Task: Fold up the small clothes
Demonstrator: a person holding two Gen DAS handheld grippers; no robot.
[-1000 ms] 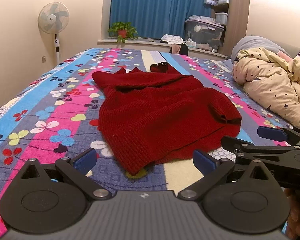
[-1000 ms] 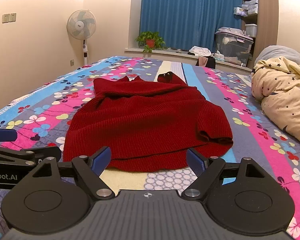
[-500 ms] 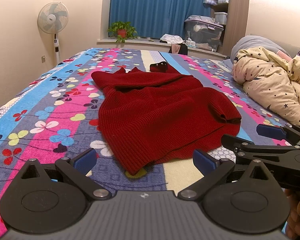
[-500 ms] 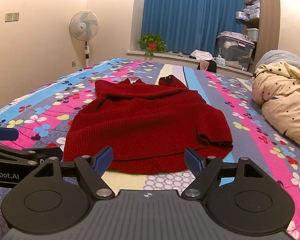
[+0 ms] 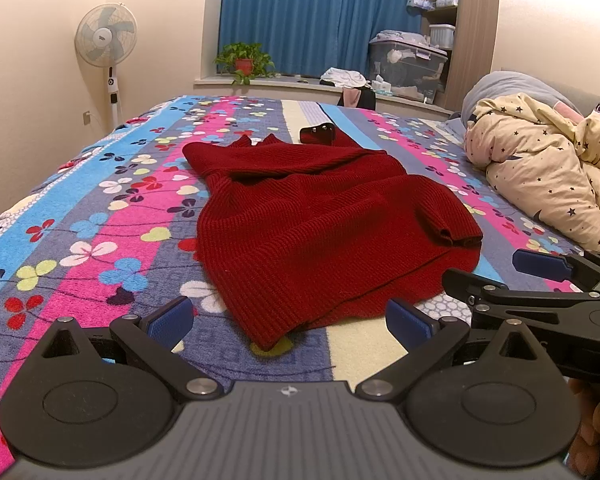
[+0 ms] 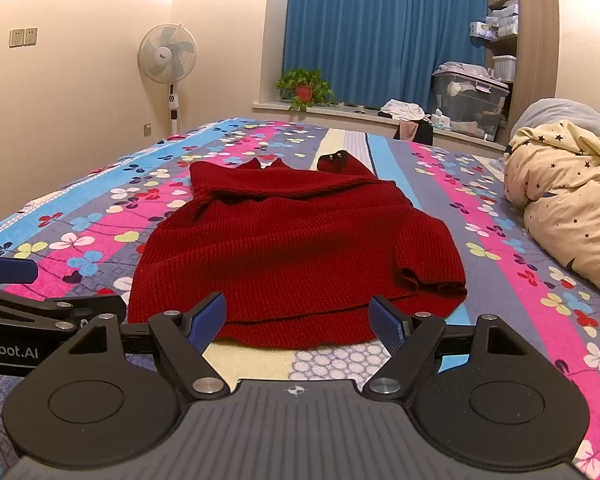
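A dark red knit sweater [image 5: 320, 232] lies spread on the flowered bedsheet [image 5: 100, 216], its hem toward me and a sleeve folded in at the right. A small dark tab with snaps [image 5: 318, 134] sticks out at its far end. My left gripper [image 5: 288, 322] hovers just short of the hem's near left corner, open, with nothing between its blue pads. My right gripper [image 6: 296, 322] stands open in front of the sweater [image 6: 300, 248] at the middle of the hem, also holding nothing. Each gripper shows in the other's view: the right gripper [image 5: 482, 270], the left gripper [image 6: 60, 288].
A bunched cream duvet with stars [image 6: 560, 200] lies along the bed's right side. Beyond the bed stand a fan [image 6: 166, 54], a potted plant [image 6: 304, 88] on the sill, blue curtains and a storage box [image 6: 468, 100]. Bare sheet surrounds the sweater.
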